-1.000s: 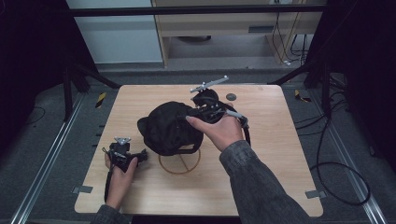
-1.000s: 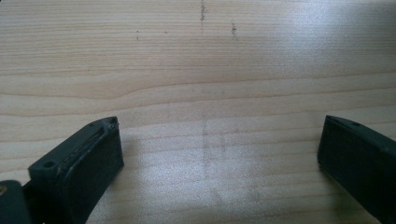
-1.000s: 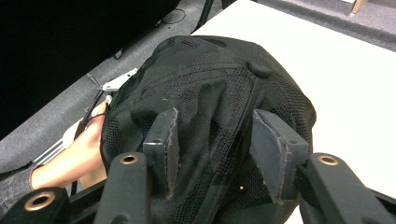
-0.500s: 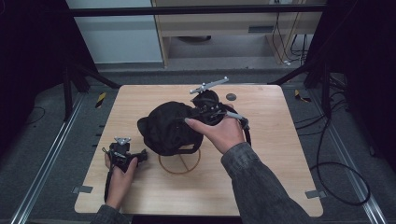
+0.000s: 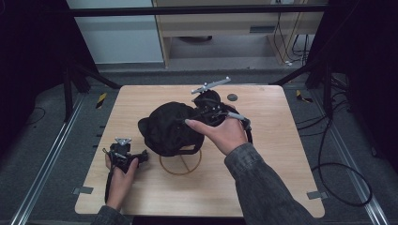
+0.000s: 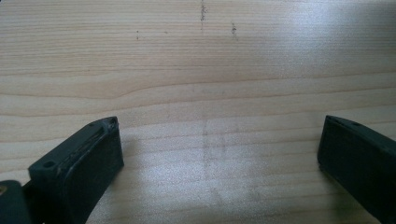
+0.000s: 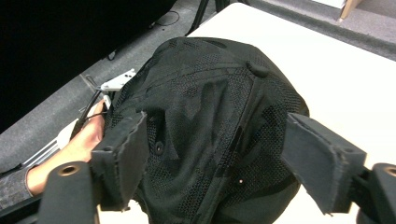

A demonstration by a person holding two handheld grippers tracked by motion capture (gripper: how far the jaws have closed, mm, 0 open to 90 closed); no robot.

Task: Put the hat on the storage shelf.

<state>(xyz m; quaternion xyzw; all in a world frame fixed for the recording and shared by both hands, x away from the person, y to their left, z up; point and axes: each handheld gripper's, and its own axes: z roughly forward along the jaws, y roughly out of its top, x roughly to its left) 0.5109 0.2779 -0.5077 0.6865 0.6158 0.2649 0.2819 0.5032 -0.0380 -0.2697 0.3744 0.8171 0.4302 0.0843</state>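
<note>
Black cap (image 5: pixel 170 127) sits on a wire stand (image 5: pixel 180 163); right gripper (image 7: pixel 219 163) fingers have just been opening, wide around it, not pressing. Left gripper (image 6: pixel 219 158) fingers wide, empty. Risk: withdrawing fingers snag mesh, toppling cap.

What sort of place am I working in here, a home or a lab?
Most likely a lab or recording booth, not a home: a bare wooden table set between floor rails, loose cables on the grey floor, dark curtains at both sides, and a black cap on a wooden stand.
</note>
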